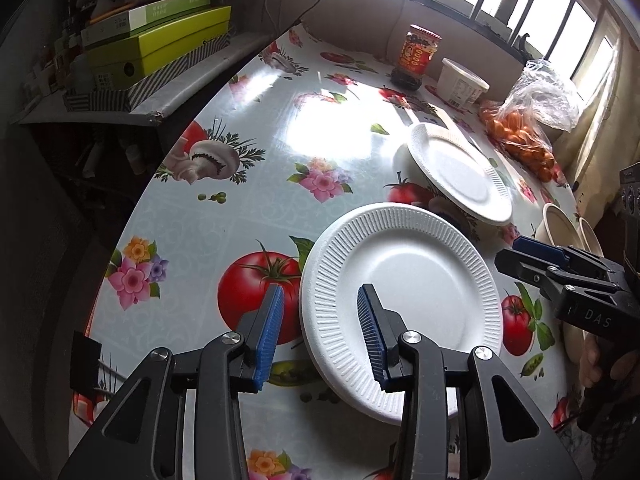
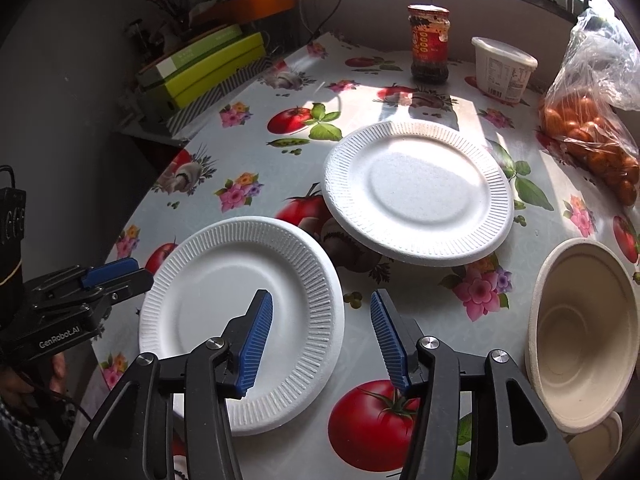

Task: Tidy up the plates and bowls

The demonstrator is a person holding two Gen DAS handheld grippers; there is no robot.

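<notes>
In the left wrist view, stacked green boxes (image 1: 160, 44) sat on a shelf at the upper left of the frame, beside the table (image 1: 256, 128) with its fruit-and-flower cloth. At lower centre the left gripper (image 1: 320, 334) hung with its blue pads spread apart, straddling the left rim of the near foam plate (image 1: 404, 296); whether a pad touched the rim could not be told. Up and to the right lay the second foam plate (image 1: 460, 174), apart from the first. Above it stood a red-labelled jar (image 1: 416, 58) and a white tub (image 1: 462, 84), then a bag of orange fruit (image 1: 524, 140). At the right edge, bowls (image 1: 560, 226) showed partly behind the right gripper (image 1: 520, 252), whose opening could not be read there.

In the right wrist view, the left gripper (image 2: 116, 274) entered at the left edge, just beside the near foam plate (image 2: 240, 316). The right gripper (image 2: 322, 342) stood open at lower centre, one pad over that plate's right rim, the other over bare cloth, holding nothing. The second foam plate (image 2: 418, 192) lay above centre, and a beige bowl (image 2: 584, 356) leaned tilted at the lower right.
</notes>
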